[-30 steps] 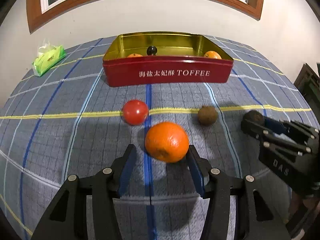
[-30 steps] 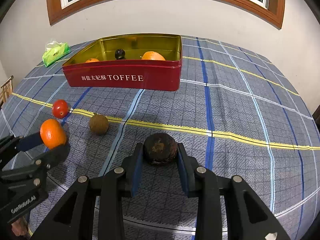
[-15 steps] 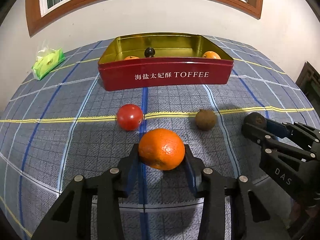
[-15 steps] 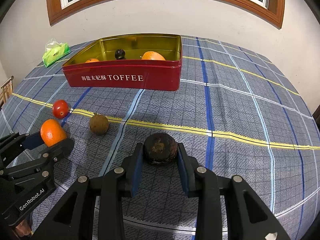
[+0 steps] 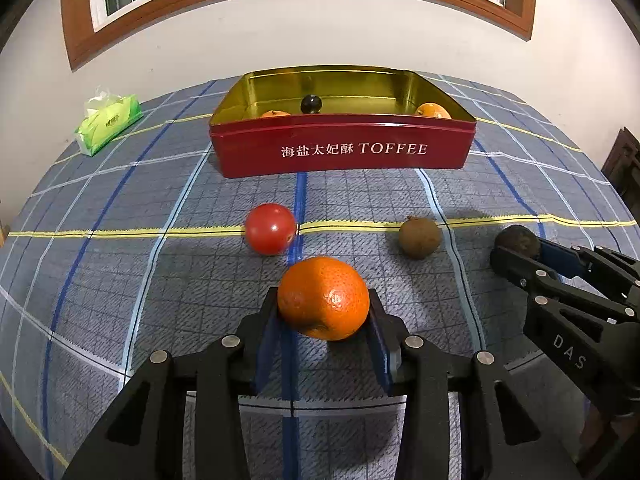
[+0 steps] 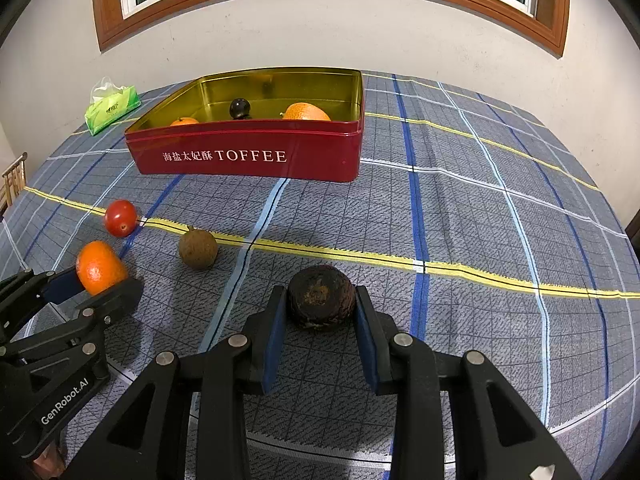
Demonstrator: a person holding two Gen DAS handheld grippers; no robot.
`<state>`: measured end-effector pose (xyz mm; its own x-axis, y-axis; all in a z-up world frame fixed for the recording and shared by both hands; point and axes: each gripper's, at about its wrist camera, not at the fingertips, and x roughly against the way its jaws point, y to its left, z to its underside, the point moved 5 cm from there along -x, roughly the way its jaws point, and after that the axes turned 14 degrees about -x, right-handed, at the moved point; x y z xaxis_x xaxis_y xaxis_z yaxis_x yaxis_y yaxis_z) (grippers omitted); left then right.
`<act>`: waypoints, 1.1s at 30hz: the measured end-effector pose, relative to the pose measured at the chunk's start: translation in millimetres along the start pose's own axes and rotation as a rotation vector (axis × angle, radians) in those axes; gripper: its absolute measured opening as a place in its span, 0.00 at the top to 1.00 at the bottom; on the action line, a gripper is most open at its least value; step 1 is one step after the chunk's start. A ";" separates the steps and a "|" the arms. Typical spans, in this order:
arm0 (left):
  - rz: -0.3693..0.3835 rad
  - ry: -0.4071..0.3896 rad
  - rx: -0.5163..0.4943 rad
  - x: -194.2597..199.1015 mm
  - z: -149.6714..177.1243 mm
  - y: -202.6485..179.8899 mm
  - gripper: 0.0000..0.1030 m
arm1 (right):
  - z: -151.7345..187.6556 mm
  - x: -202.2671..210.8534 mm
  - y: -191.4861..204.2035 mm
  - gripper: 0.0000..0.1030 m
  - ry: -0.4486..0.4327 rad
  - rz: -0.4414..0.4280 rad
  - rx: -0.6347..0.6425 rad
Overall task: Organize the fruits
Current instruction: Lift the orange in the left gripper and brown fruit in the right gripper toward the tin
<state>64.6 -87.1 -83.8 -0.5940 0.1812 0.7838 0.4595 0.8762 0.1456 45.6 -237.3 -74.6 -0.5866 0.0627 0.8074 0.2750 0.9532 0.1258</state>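
Presently both grippers were loaded and neither load had left the cloth, so I read the step as grasp made, lift pending.

Left to right across the table: a green tissue pack [image 5: 107, 123] lay at the far left, well apart from the fruit. The red toffee tin [image 5: 344, 152] stood at the far centre, open, with 2 oranges and 1 small dark fruit already inside. On the plaid tablecloth [image 5: 120, 288] near the tin's front wall lay a red tomato [image 5: 270, 229], loose. Just near of it, the left gripper [image 5: 324, 312] had its jaws clamped on the orange [image 5: 323, 298], a pad on each flank. The jaws had just been closing, and the orange sat between them. To the right a brown fruit [image 5: 419, 237] lay loose, touching nothing. Furthest right, the right gripper [image 6: 321, 312] was clamped on a dark wrinkled fruit [image 6: 321, 302], blue pads pressed to both sides.

Judgement: 2 of 4 loose fruits were in hand, 2 remained on the cloth. The next move called for raising each fruit clear of the cloth, high enough to pass over the tin's near wall, then carrying it far and releasing over free floor, away from the 3 pieces inside. The orange is round and smooth, so a slack grip could let it roll out.
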 end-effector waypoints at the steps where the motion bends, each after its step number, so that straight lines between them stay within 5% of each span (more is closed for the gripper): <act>1: -0.002 0.000 0.003 0.3 0.4 0.1 0.60 | -0.2 0.0 -0.1 0.70 0.000 0.001 0.001; 14: -0.040 -0.026 -0.015 2.6 3.3 -1.7 0.60 | 0.1 0.8 -1.1 0.70 0.000 -0.005 -0.009; 33: 0.008 -0.032 -0.003 10.1 -2.3 2.0 0.60 | 1.7 7.0 -8.1 0.71 0.027 -0.050 -0.077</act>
<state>61.0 -84.5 -74.1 -0.6110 0.2021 0.7654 0.4660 0.8734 0.1415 38.0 -244.1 -70.9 -0.5803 0.0064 0.8144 0.3040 0.9294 0.2092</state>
